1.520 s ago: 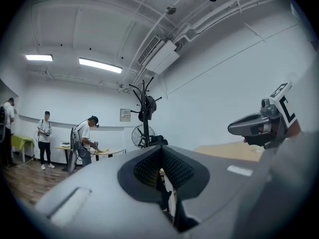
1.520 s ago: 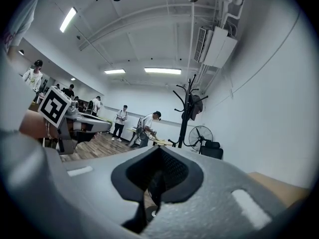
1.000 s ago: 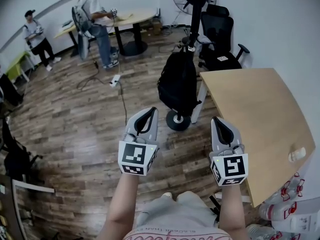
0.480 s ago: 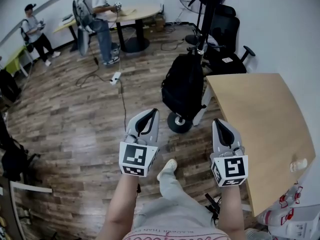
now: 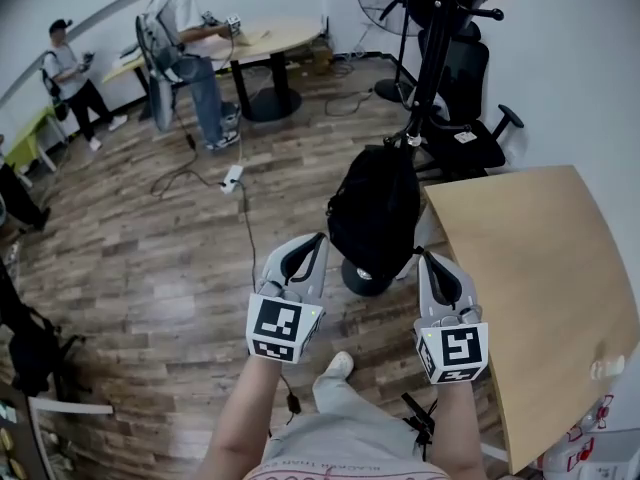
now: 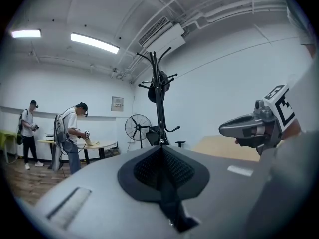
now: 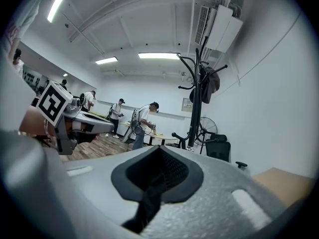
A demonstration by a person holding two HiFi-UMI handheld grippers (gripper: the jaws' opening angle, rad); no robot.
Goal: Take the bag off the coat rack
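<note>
A black backpack [image 5: 377,213] hangs low on the black coat rack [image 5: 432,63], just above the rack's round base [image 5: 366,277]. Both grippers are held in front of me, a little short of the bag and not touching it. My left gripper [image 5: 309,243] is shut and empty, to the bag's lower left. On the bag's lower right, my right gripper [image 5: 430,260] is also shut and empty. In the left gripper view the coat rack [image 6: 158,98] stands ahead with a dark item on an upper hook; the right gripper view shows the coat rack [image 7: 196,103] likewise.
A light wooden table [image 5: 530,288] lies to the right of the rack. A black office chair [image 5: 468,118] and a standing fan [image 5: 381,3] stand behind it. Cables and a power strip [image 5: 232,178] lie on the wood floor. Two people [image 5: 190,48] stand by a far table [image 5: 262,40].
The view has moved forward: the backpack and rack now sit closer and lower in the head view. Both grippers have come nearer the bag, still shut.
</note>
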